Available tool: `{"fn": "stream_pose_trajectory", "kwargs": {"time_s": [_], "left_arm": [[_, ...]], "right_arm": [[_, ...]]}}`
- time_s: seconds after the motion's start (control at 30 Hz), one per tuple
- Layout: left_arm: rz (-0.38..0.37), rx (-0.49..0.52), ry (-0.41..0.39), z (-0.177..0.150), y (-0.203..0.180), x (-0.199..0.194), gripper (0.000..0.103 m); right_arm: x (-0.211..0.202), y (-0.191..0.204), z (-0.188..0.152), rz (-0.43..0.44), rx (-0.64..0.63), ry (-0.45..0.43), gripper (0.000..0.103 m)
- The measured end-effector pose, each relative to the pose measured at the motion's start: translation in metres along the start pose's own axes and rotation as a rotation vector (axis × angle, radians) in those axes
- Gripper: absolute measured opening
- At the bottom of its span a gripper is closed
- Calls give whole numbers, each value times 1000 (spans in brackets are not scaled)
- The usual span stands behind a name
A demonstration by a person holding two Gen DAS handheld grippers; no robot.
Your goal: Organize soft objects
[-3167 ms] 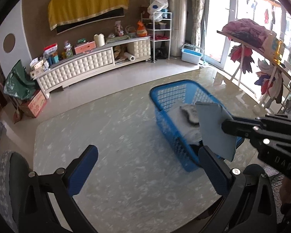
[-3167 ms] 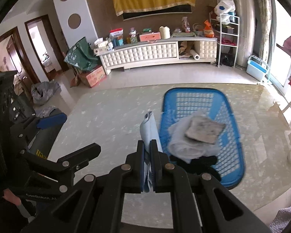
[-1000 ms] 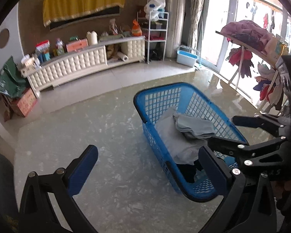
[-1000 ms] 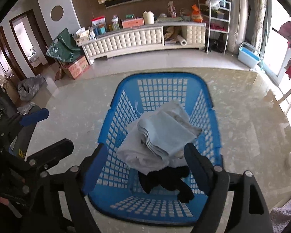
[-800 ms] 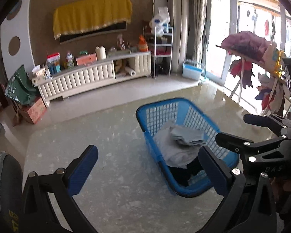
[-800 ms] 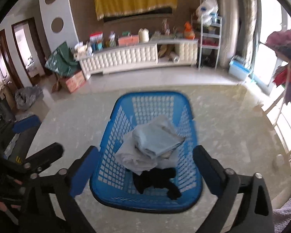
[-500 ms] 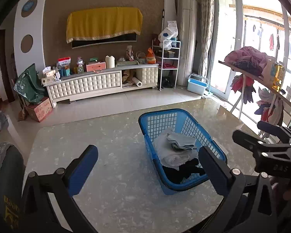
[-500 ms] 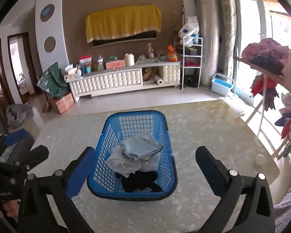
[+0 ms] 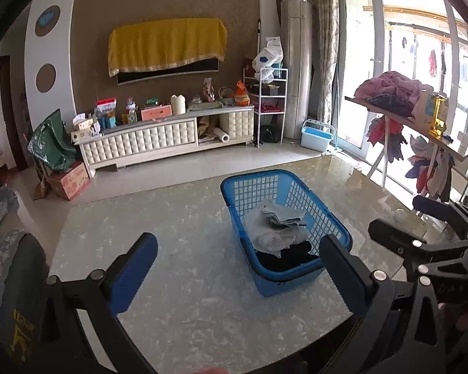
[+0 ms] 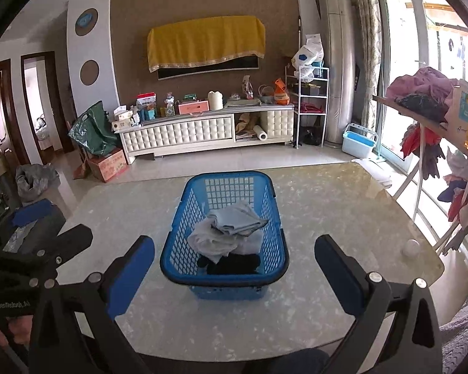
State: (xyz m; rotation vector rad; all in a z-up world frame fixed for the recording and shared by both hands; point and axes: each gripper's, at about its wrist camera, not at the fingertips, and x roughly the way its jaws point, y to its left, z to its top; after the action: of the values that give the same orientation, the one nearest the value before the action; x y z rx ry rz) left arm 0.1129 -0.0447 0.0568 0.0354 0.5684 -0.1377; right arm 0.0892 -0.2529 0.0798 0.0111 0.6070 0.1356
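Blue basket (image 10: 224, 268) — grey, black cloths (image 10: 231, 233)

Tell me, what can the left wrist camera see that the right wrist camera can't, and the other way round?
Only the left wrist view shows the right gripper from the side, open, at the table's right edge. Only the right wrist view shows the left gripper at its left edge, and the two doorways beyond. Both share the blue basket on the marble table, holding a folded light blue towel on pale cloths with a black garment nearest the cameras, plus the yellow cloth on the far wall.
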Motion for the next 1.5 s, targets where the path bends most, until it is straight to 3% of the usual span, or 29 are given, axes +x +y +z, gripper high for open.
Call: {"fn": "stream_pose_trajectory", "kwargs": {"time_s": [0.6,1.5], "left_arm": [[-5,36,-46,-4,-10,-24,103],[-14,25,-47,-5,-8,-30,103]], "right_arm": [[-9,-1,-2,24,7,-12,103],[-17,3,-6,30,-12,-7,103]]}}
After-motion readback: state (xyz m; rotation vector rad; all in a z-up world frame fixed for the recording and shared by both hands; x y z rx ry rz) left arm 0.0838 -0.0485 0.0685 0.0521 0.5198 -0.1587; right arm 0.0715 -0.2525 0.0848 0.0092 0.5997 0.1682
